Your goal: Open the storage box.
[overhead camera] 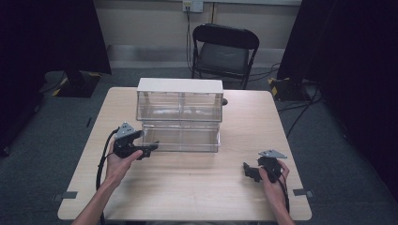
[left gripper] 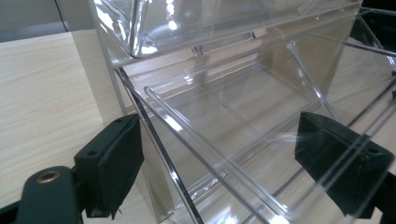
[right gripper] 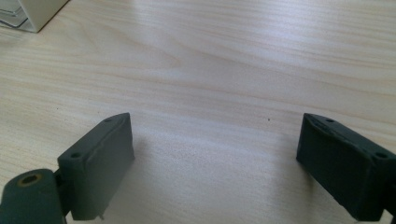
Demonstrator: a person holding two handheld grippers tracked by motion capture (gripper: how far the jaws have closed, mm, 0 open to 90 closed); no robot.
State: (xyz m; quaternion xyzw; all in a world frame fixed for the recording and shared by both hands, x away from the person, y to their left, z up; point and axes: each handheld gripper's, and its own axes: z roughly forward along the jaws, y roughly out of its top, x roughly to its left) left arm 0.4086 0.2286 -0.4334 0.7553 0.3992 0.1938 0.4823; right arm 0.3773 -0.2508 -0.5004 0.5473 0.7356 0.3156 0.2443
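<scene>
left gripper (left gripper: 217, 163) straddles the clear drawer's (left gripper: 224, 116) front corner, jaws apart (pads not pressing). right gripper (right gripper: 215, 163) gapes over the table (right gripper: 210, 70).

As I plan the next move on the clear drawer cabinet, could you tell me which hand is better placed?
Left: its hand-held gripper is already at the clear drawer cabinet, jaws apart around the lower drawer. The right hand-held gripper sits farther off over bare table.

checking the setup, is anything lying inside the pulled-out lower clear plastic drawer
No, in the left gripper view the pulled-out lower clear plastic drawer shows only its bare transparent floor and walls.
</scene>
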